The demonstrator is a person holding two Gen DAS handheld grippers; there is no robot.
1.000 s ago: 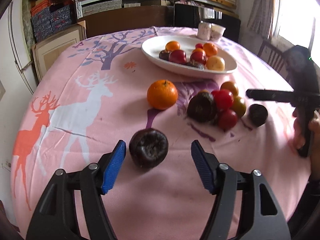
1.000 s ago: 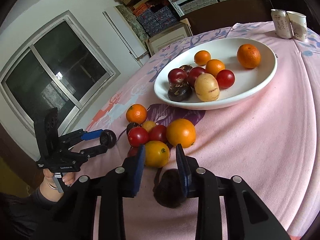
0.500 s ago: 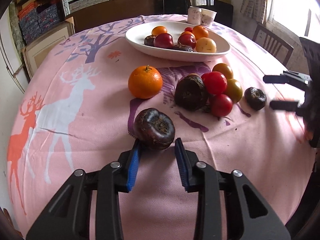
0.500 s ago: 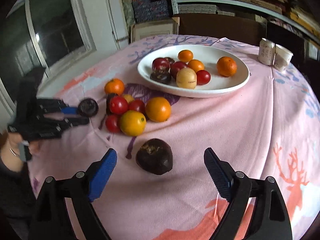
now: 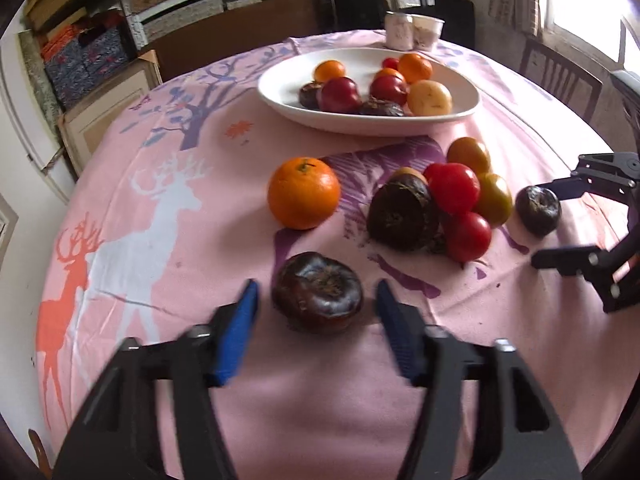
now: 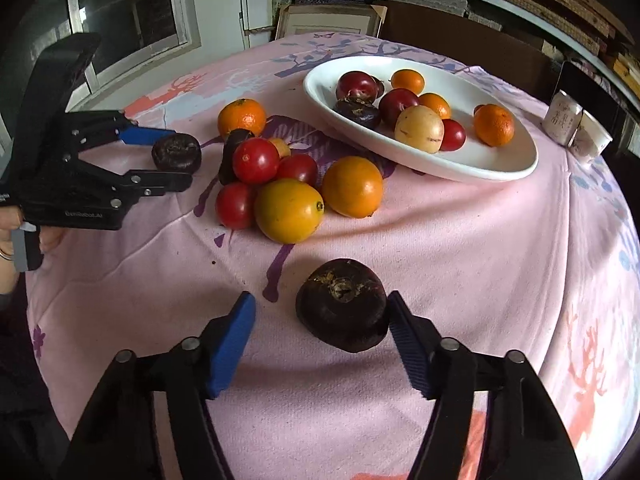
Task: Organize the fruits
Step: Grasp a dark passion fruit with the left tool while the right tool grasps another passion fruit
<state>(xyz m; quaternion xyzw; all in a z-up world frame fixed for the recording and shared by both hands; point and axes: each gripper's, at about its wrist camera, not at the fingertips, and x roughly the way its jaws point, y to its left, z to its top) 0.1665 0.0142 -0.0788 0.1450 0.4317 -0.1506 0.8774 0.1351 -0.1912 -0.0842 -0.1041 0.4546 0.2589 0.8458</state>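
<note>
Right tool (image 6: pixel 320 336) closing, left tool (image 5: pixel 316 316) opening (each around a separate dark fruit, ungripped).

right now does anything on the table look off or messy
Purple juice-like stains and dark specks mark the pink tablecloth beside the loose fruit pile. The dark fruits look wrinkled and overripe. The white bowl looks intact; nothing looks tipped.

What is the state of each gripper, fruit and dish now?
left gripper: jaws opening, not gripping.
first dark fruit: free on the cloth between them.
right gripper: jaws closing, not gripping yet.
second dark fruit: on the cloth between them.
white dish: holds fruit, room left.
fruit pile: loose on the cloth.
</note>
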